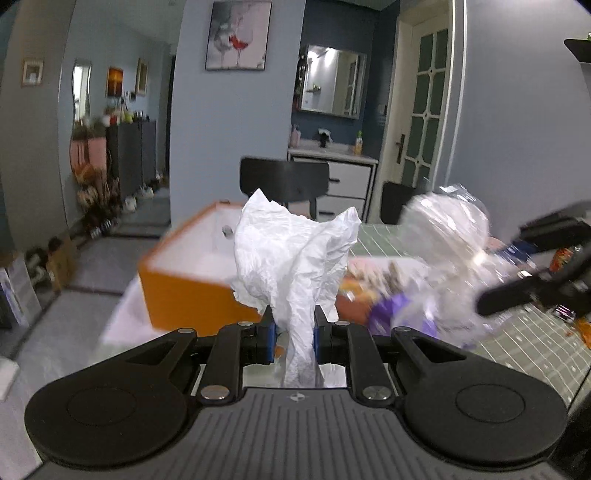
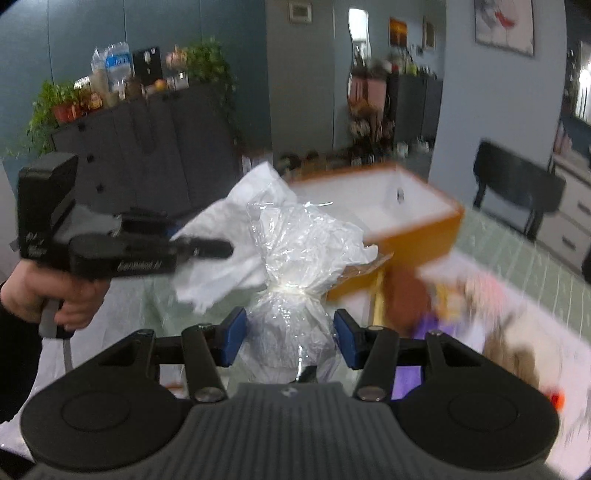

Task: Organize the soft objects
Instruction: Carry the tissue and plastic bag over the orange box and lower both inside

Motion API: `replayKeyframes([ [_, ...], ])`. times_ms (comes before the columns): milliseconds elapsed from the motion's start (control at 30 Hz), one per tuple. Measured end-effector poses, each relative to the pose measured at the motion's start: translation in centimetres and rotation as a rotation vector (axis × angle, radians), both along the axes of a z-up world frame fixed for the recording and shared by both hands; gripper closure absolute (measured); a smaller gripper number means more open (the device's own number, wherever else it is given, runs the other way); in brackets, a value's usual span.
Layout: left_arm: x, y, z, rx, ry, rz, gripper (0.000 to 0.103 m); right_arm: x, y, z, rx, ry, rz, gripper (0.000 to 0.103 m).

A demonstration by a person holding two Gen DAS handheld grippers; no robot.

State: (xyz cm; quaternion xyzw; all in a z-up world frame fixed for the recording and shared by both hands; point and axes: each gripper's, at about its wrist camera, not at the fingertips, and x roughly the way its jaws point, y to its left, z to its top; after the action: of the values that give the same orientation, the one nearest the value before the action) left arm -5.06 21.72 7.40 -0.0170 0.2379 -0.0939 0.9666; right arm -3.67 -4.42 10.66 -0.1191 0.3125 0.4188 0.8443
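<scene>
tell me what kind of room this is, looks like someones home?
Most likely a lived-in home, a dining area open to a washroom nook. A framed wine glass picture hangs on the wall, a mirror sits above a vanity, and a dark cabinet carries potted plants and bottles.

walls: pale blue-grey, wine-glass print [image 1: 238, 35] hung high | alcove: darker blue, mirror [image 1: 332, 85] above white vanity [image 1: 334, 181] | door: white, glazed panes [image 1: 424, 99] | seating: black chair [image 1: 284, 179] | storage: dark cabinet [image 2: 147, 147] topped with potted plants [image 2: 55, 99] | floor: grey tiles [image 1: 92, 266] | light: dim, cool
</scene>
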Motion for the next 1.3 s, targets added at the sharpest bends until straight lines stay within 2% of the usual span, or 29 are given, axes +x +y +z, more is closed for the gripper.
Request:
replayKeyframes([
  [167, 4.0, 0.5, 3.3, 0.096, -0.037, 0.016, 0.083, 7.3, 4.1, 2.9, 0.05, -0.045, -0.022, 0.051],
  [367, 8.5, 0.7, 6.1, 0.133, -0.077, 0.022, 0.083, 14.5, 7.5, 6.7, 0.081, -0.089, -0.065, 0.051],
  [533, 11.7, 1.3, 6.4, 0.14, -0.069, 0.006, 0.082, 18.8, 9.3, 8.6, 0.104, -0.108, -0.113, 0.051],
  [667, 14.3, 2.2, 5.3, 0.144, -0.041, 0.022, 0.082, 21.4, 10.4, 8.5, 0.126, -0.086, -0.144, 0.051],
  [800, 16.6, 2.7, 2.8, 0.167, 0.046, -0.011, 0.082, 23.7, 11.3, 6.3, 0.124, -0.029, -0.158, 0.051],
  [1100, 21.1, 3.3, -4.4, 0.36, 0.251, -0.03, 0.082, 27.4, 15.0, -3.5, -0.005, 0.135, -0.172, 0.051],
  [1233, 22.1, 2.8, -5.9, 0.453, 0.303, -0.051, 0.081, 28.4, 16.3, -7.0, -0.041, 0.197, -0.18, 0.051],
  [1300, 22.6, 2.8, -6.5, 0.475, 0.326, -0.066, 0.081, 28.9, 16.9, -8.4, -0.053, 0.23, -0.183, 0.051],
])
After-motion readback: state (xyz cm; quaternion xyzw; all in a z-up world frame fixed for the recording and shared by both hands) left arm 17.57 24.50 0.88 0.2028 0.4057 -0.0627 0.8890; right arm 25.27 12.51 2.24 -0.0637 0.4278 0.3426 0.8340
